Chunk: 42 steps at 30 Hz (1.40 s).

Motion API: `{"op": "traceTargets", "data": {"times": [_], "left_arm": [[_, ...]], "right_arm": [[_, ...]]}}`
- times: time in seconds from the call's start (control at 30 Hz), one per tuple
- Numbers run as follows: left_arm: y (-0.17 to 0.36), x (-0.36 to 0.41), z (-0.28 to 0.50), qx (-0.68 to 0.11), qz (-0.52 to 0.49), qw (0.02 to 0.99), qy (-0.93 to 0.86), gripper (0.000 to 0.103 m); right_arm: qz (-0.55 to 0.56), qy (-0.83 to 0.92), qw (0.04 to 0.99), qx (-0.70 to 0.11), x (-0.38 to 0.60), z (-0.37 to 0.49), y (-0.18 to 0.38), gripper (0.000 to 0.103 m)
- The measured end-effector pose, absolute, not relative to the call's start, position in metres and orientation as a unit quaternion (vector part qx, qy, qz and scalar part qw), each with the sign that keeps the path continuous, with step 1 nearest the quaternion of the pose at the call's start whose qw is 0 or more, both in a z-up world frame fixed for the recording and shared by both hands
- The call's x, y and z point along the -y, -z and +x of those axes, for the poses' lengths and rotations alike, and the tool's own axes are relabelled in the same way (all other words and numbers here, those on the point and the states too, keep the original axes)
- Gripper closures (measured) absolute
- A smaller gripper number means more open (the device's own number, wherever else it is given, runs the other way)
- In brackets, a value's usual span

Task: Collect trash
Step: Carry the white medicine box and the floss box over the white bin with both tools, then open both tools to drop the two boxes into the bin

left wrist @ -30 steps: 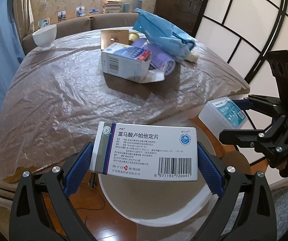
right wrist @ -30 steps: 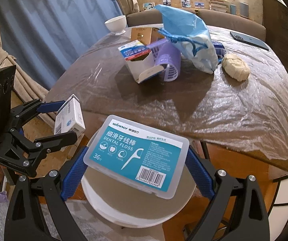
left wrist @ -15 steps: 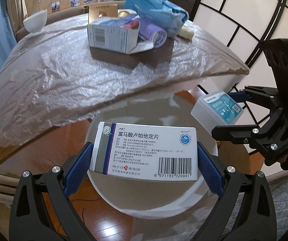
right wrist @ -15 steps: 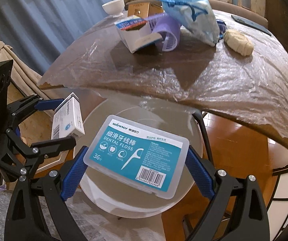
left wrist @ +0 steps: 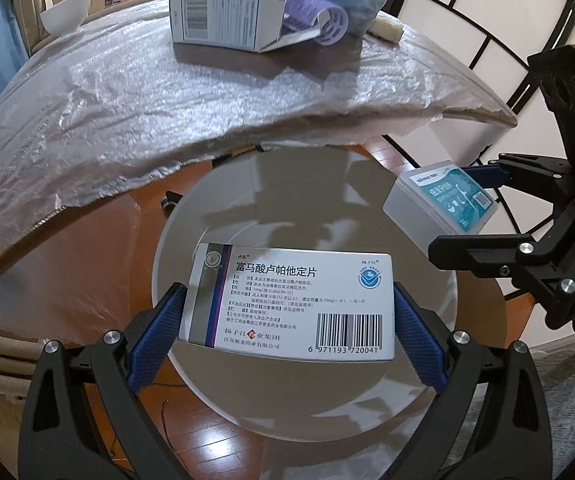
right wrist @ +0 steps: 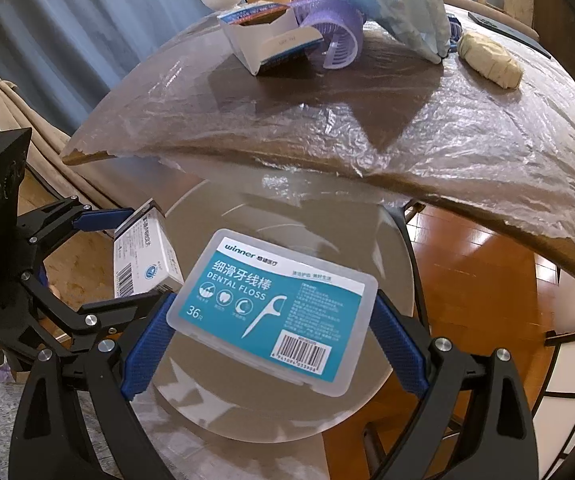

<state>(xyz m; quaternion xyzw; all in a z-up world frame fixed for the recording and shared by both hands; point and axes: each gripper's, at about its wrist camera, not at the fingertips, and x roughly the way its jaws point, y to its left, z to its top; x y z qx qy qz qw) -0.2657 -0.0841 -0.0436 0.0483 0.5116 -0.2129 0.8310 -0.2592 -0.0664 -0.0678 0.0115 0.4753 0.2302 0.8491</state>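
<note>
Left gripper (left wrist: 289,316) jaws clamping medicine box (left wrist: 291,302), right gripper (right wrist: 271,320) jaws clamping floss case (right wrist: 275,306), both above bin (left wrist: 191,224).

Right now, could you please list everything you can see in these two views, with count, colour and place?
medicine box: one, white, in the left gripper above the bin
floss box: one, teal and clear, in the right gripper above the bin
bin: one, white, on the floor by the table
table: one, brown under clear film
open carton: one, white, on the table
hair roller: one, purple, beside the carton
bag: one, blue, behind the roller
bowl: one, white, far edge
lump: one, beige, on the table
left gripper: black, blue pads
right gripper: black, blue pads
</note>
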Motion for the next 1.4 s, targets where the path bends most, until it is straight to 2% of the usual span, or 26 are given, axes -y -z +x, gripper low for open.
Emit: {"op": "traceTargets", "data": {"times": [0.43, 1.4], "left_arm": [[0.071, 0.093, -0.253, -0.531, 0.063, 0.820, 0.204, 0.005], [0.084, 0.114, -0.242, -0.537, 0.098, 0.815, 0.194, 0.005]], "right_arm": [[0.025, -0.217, 0.843, -0.492, 0.066, -0.251, 0.088, 0.011], [0.029, -0.191, 0.842, -0.503, 0.066, -0.239, 0.118, 0.011]]}}
